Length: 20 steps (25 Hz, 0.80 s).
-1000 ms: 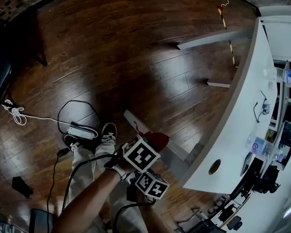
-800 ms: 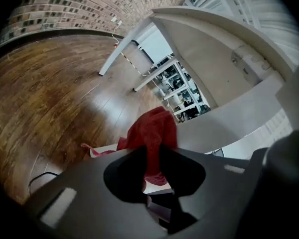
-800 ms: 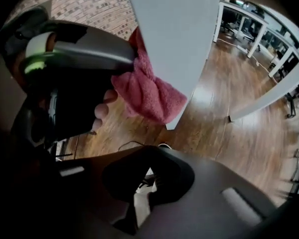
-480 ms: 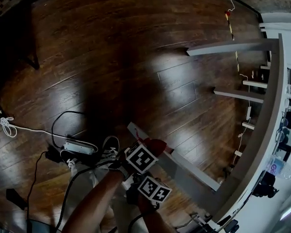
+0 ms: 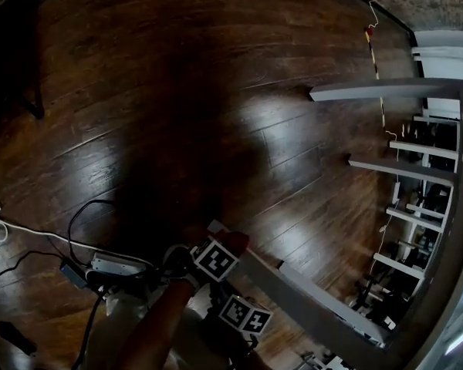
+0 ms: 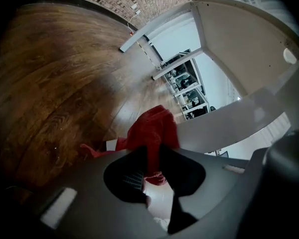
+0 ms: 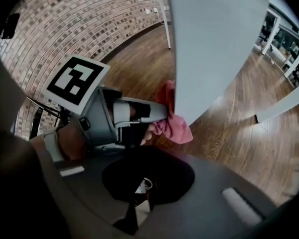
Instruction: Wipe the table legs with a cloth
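My left gripper (image 6: pixel 150 161), jaws clamped on a red cloth (image 6: pixel 152 128), presses it to the desk leg (image 5: pixel 324 303), which slants from bottom centre to lower right. My right gripper (image 7: pixel 139 190) has its jaws closed and empty.

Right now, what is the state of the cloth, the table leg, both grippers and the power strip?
cloth: bunched, clamped in the left gripper, pressed against the table leg.
table leg: standing on the floor, cloth at its lower end.
left gripper: shut on the cloth.
right gripper: shut, holding nothing.
power strip: lying on the floor, cable attached.
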Tool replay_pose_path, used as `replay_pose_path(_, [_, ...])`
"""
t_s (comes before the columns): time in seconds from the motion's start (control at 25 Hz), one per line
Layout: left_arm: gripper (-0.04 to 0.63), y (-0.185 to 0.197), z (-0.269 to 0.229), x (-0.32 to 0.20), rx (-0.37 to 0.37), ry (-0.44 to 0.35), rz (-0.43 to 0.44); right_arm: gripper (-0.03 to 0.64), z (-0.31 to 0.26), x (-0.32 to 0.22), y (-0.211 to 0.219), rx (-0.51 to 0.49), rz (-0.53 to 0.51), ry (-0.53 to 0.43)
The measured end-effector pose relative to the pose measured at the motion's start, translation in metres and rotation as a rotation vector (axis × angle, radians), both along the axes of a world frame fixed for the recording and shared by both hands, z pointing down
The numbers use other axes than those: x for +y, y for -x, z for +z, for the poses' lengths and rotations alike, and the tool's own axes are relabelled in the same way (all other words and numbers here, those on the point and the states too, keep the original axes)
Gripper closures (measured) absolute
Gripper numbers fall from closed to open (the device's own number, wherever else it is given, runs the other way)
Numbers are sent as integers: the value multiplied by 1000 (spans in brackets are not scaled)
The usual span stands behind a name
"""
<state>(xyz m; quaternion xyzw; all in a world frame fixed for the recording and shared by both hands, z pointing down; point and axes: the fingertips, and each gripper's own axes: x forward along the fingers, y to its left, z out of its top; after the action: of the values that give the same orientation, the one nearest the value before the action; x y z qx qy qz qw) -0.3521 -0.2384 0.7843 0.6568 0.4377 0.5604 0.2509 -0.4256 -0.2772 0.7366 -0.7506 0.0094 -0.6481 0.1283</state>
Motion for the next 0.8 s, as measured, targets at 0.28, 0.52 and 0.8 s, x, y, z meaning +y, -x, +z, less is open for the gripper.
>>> replay_pose_path(0.28, [522,-11,74,-4,-10,-46,-42,623,52,-3,-12,29,-30,-25])
replay_pose_path(0.52, [522,-6,126,2,-32,-130,-24,623,79,0,-15,23,-49,-40])
replay_pose_path(0.8, [527,-3,78,-4,4,-134,40,623,44,12,-13,16,-3,-33])
